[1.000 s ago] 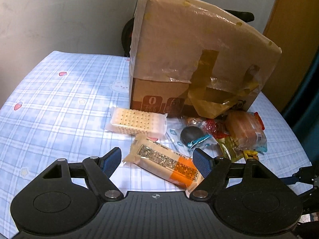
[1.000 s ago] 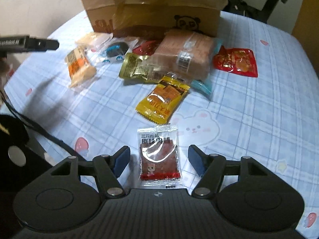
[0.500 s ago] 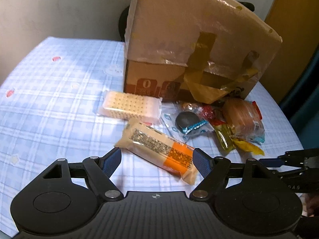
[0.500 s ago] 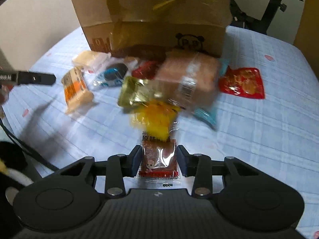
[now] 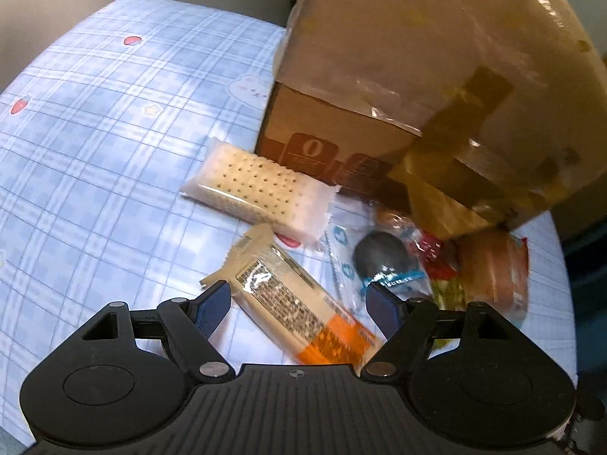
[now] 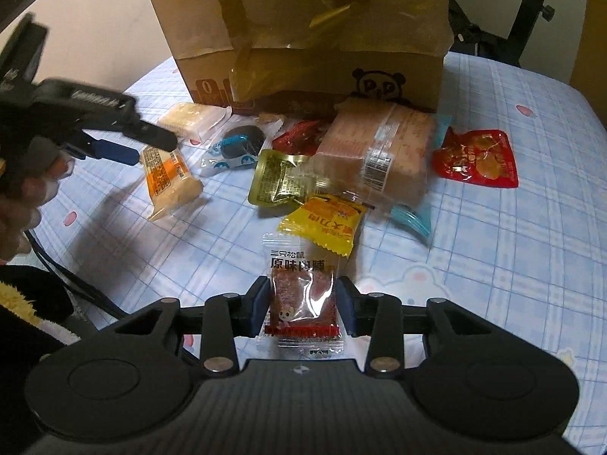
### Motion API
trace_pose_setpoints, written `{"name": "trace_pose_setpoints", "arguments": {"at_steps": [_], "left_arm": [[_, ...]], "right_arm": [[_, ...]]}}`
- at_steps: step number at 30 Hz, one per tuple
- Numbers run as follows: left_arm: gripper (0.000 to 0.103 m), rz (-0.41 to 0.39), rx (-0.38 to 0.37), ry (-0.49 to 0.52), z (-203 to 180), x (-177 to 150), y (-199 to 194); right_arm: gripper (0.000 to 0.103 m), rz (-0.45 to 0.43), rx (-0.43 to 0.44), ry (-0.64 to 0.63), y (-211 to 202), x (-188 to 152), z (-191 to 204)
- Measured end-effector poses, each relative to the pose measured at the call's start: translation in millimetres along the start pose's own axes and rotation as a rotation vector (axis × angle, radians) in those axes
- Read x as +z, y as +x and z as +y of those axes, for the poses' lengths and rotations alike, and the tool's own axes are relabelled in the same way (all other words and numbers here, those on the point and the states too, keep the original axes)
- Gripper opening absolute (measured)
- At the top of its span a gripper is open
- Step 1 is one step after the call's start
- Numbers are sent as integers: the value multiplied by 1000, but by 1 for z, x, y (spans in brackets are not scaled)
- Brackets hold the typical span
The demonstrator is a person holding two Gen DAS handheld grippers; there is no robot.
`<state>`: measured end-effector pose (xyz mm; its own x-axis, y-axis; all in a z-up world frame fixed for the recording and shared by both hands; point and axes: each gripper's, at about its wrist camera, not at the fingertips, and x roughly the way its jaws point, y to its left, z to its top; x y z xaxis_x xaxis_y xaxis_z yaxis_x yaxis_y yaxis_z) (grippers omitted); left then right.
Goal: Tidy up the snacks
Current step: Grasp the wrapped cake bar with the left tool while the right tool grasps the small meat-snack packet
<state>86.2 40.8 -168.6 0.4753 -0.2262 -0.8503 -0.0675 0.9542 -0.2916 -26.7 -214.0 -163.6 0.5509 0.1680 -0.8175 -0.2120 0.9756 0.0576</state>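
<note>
My right gripper (image 6: 303, 297) is shut on a clear jerky packet (image 6: 301, 295) with red meat inside, held above the tablecloth. My left gripper (image 5: 297, 305) is open, its jaws on either side of a beige and orange bar packet (image 5: 299, 305) that lies on the cloth. The same bar (image 6: 167, 174) and the left gripper (image 6: 114, 149) show in the right wrist view. Beyond lie a cracker pack (image 5: 258, 189), a dark round snack (image 5: 383, 256), a yellow packet (image 6: 322, 223), a gold packet (image 6: 280, 178), a bread loaf (image 6: 379, 151) and a red packet (image 6: 478, 159).
A taped cardboard box (image 6: 303, 38) stands at the back of the blue checked tablecloth (image 6: 512, 246); it also shows in the left wrist view (image 5: 436, 76). The snacks crowd against its front. A black stand (image 6: 531, 11) is behind the table.
My right gripper has closed on the jerky packet and lifted it off the cloth. My left gripper has moved forward and down over the beige and orange bar.
</note>
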Motion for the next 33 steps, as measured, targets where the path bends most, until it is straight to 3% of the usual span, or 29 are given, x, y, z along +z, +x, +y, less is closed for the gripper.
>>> {"name": "trace_pose_setpoints", "arguments": {"at_steps": [3, 6, 10, 15, 19, 21, 22, 24, 33], "left_arm": [[71, 12, 42, 35, 0, -2, 4], [71, 5, 30, 55, 9, -5, 3], [72, -33, 93, 161, 15, -12, -8], [72, -4, 91, 81, 26, -7, -13], [71, 10, 83, 80, 19, -10, -7], [55, 9, 71, 88, 16, -14, -4], [50, -1, 41, 84, 16, -16, -5], [47, -17, 55, 106, 13, -18, -7], [46, -205, -21, 190, 13, -17, -64]], "right_arm": [[41, -6, 0, 5, -2, 0, 0], [41, -11, -2, 11, -3, -1, 0], [41, -15, -3, 19, -3, -1, -2], [41, -15, 2, 17, -1, -1, -2], [41, -24, 6, 15, 0, 1, 1], [41, -31, 9, 11, -1, 1, 3], [41, -33, 10, 11, -2, 1, 3], [41, -39, 12, 15, -3, 1, 3], [41, -167, 58, -8, -32, 20, 11]]}}
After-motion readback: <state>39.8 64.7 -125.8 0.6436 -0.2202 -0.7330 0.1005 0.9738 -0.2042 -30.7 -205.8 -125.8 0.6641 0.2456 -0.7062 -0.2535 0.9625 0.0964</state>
